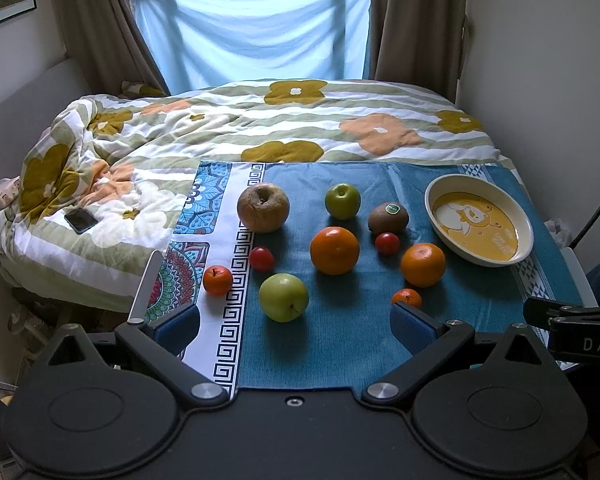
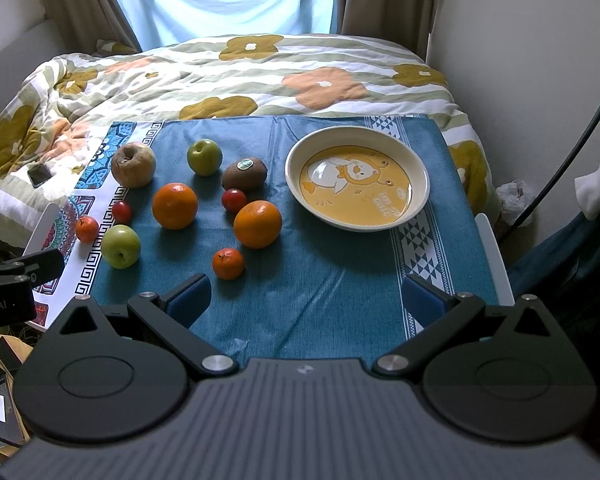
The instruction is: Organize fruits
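— So where do we stand?

— Both our grippers hover at the tabletop's near edge, left gripper (image 1: 296,328) and right gripper (image 2: 306,300), jaws spread wide and holding nothing. The bowl (image 2: 416,168) sits empty toward the far right corner; every fruit lies loose on the blue cloth (image 2: 320,292), left of it.

— What worries us?

— Rolling, mostly. If we clip the green apple (image 1: 283,297) off-centre, it could roll off the near edge. The small mandarin (image 2: 228,263) sits just beside an orange (image 2: 257,223), so wide jaws may nudge both.
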`<action>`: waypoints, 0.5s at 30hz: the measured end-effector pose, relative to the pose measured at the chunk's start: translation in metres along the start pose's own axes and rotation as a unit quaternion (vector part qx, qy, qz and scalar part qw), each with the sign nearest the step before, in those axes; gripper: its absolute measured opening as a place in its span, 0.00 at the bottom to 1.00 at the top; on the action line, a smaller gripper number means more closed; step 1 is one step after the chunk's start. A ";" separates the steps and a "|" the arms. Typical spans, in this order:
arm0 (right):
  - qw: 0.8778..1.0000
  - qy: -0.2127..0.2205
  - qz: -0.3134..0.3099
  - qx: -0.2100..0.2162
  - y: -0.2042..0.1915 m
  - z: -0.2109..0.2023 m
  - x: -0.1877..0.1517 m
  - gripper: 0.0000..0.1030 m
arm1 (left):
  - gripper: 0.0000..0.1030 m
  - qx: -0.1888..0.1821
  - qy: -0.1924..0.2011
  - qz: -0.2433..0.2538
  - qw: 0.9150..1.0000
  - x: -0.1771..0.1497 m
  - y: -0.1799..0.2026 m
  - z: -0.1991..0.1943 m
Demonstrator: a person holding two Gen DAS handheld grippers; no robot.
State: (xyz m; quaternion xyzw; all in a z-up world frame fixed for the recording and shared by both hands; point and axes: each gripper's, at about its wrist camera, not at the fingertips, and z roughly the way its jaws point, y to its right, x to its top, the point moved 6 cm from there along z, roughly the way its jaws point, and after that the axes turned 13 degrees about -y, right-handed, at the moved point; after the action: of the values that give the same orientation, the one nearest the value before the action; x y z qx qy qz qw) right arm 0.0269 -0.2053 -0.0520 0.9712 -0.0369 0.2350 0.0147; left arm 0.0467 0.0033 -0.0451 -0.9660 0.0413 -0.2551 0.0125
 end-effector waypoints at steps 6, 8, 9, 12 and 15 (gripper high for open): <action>1.000 0.000 0.000 0.000 0.000 0.000 0.000 1.00 | 0.99 0.000 -0.001 0.000 1.000 0.000 0.000 0.000; 1.000 0.000 0.000 0.000 0.000 0.000 0.000 1.00 | 0.99 -0.002 -0.001 0.000 1.000 0.000 0.000 0.001; 1.000 0.000 0.000 0.001 0.000 0.000 0.000 1.00 | 0.99 -0.003 0.000 0.000 1.000 0.000 0.000 0.001; 1.000 0.001 -0.002 0.001 -0.003 0.002 0.002 1.00 | 0.99 -0.003 0.000 0.000 1.000 0.001 0.000 0.002; 1.000 0.000 -0.001 0.001 -0.004 0.002 0.003 1.00 | 0.99 -0.002 -0.001 0.000 1.000 0.001 0.000 0.002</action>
State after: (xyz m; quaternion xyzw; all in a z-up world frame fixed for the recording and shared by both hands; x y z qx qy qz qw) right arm 0.0303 -0.2013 -0.0524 0.9711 -0.0357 0.2355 0.0137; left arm 0.0486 0.0032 -0.0467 -0.9661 0.0420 -0.2544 0.0102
